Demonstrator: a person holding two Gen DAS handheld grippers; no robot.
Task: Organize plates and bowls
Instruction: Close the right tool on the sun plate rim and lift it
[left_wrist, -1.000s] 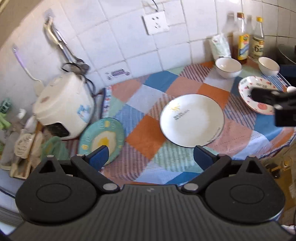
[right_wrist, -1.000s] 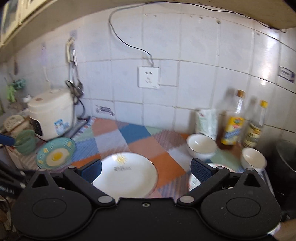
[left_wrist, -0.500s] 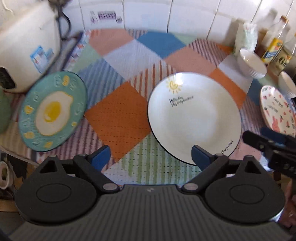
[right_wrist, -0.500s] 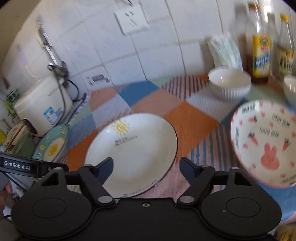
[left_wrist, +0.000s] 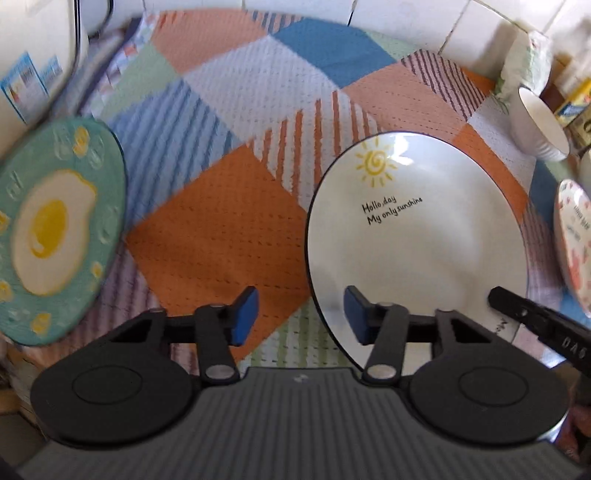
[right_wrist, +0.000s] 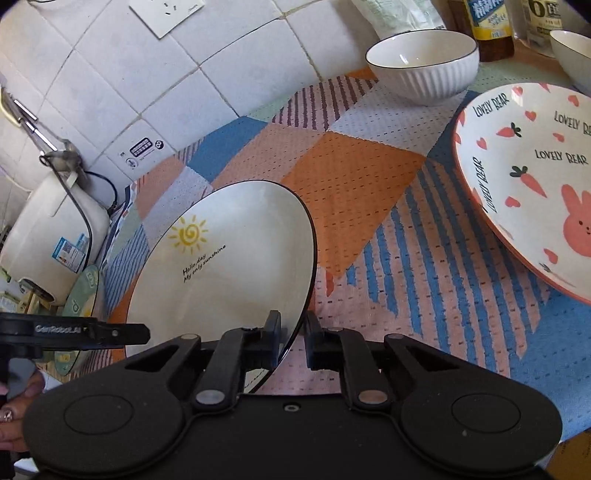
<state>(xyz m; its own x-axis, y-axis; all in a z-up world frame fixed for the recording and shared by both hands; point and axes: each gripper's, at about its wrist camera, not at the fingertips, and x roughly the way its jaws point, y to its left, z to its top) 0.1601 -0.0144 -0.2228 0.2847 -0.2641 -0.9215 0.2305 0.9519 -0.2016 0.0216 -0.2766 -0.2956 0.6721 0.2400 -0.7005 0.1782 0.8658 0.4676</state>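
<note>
Both grippers lowered; right gripper (right_wrist: 291, 338) closed on sun plate (right_wrist: 229, 266) rim; left gripper (left_wrist: 301, 315) narrowing.

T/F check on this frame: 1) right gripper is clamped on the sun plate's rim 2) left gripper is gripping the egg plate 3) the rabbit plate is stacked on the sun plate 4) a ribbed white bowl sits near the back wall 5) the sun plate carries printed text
1) True: the right gripper is shut on the near rim of the sun plate.
2) False: the left gripper holds nothing; the egg plate lies off to its side, untouched.
3) False: the rabbit plate lies apart on the cloth.
4) True: ribbed white bowl.
5) True: "My only sunshine".
</note>
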